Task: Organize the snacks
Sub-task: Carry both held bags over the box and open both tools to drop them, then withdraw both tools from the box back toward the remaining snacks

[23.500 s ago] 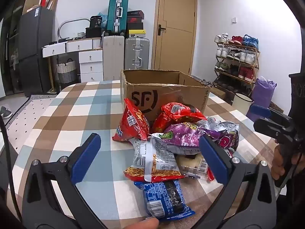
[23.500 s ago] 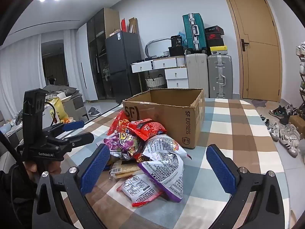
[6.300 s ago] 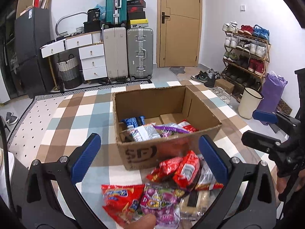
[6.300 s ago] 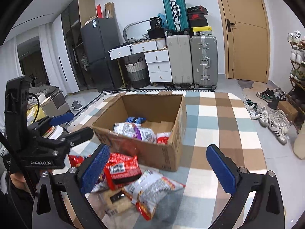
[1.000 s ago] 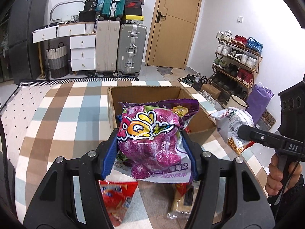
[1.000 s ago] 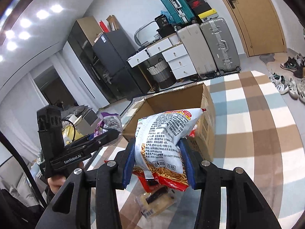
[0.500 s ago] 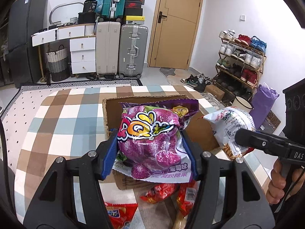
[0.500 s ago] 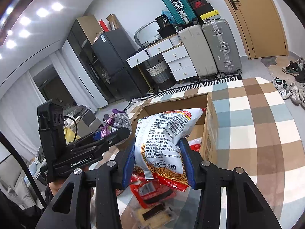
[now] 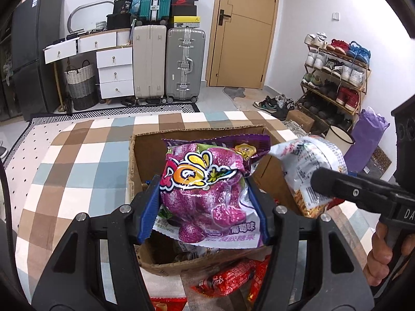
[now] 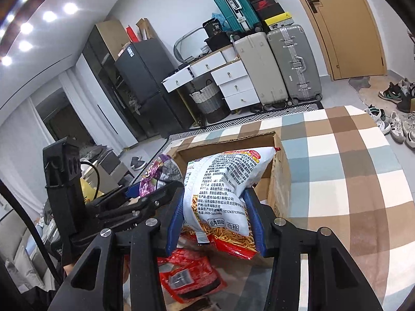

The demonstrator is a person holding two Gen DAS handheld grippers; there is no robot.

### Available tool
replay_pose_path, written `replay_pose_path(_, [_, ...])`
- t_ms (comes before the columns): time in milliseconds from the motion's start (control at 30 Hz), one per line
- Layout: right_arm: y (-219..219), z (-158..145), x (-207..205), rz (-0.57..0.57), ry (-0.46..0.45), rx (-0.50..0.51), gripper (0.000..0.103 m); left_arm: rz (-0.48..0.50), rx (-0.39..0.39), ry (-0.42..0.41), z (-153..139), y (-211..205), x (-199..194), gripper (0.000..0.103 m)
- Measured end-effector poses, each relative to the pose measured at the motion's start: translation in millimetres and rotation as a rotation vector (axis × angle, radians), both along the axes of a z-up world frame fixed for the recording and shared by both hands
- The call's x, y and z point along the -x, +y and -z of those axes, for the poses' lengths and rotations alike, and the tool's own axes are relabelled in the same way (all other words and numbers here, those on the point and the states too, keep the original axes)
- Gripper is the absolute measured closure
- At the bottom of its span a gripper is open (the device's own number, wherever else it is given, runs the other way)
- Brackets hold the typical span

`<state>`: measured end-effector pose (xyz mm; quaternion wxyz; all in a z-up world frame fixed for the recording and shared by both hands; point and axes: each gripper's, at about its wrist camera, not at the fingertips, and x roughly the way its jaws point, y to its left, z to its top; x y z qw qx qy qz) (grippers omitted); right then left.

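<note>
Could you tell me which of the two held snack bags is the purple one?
The purple bag is the one clamped in the left gripper; the right gripper holds a mostly white bag with a red bottom edge.

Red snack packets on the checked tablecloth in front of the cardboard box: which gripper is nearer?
Neither clearly. The left gripper and right gripper both hold bags just above the red packets, by the box's near wall.

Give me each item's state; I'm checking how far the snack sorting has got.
Left gripper: shut on the purple candy bag, held above the box.
Right gripper: shut on the white noodle-snack bag.
Brown cardboard box: open-topped, snacks already inside.
Red snack packets: lying on the checked tablecloth, outside the box.
Wooden door: closed.
</note>
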<state>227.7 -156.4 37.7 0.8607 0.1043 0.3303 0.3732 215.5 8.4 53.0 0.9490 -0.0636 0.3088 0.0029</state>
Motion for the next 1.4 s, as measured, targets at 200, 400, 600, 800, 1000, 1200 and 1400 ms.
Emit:
replay_pose_path(200, [9,10,-10,0.012,-0.012,0.057,0.058,-0.008,-0.011,0.01,13,-1,-14,0.045])
replay_pose_path(400, [17,16,-14,0.012,-0.028,0.098,0.058,-0.01,-0.038,0.029,27,-4,-22,0.045])
replay_pose_path(600, [25,19,-14,0.016,-0.051,0.143,0.057,-0.003,-0.058,0.042,34,-12,-26,0.044])
replay_pose_path(800, [20,8,-3,0.045,-0.119,0.164,0.051,-0.008,-0.056,0.039,25,-17,-22,0.03])
replay_pose_path(1000, [4,-5,2,0.066,-0.113,0.16,0.025,-0.016,-0.014,0.022,10,-7,-1,0.004])
replay_pose_path(1200, [-11,-8,18,0.099,-0.113,0.143,0.0,-0.033,-0.015,0.016,-1,7,30,0.001])
replay_pose_path(1400, [-16,-7,38,0.103,-0.122,0.178,0.0,-0.042,-0.035,0.016,-6,13,66,0.001])
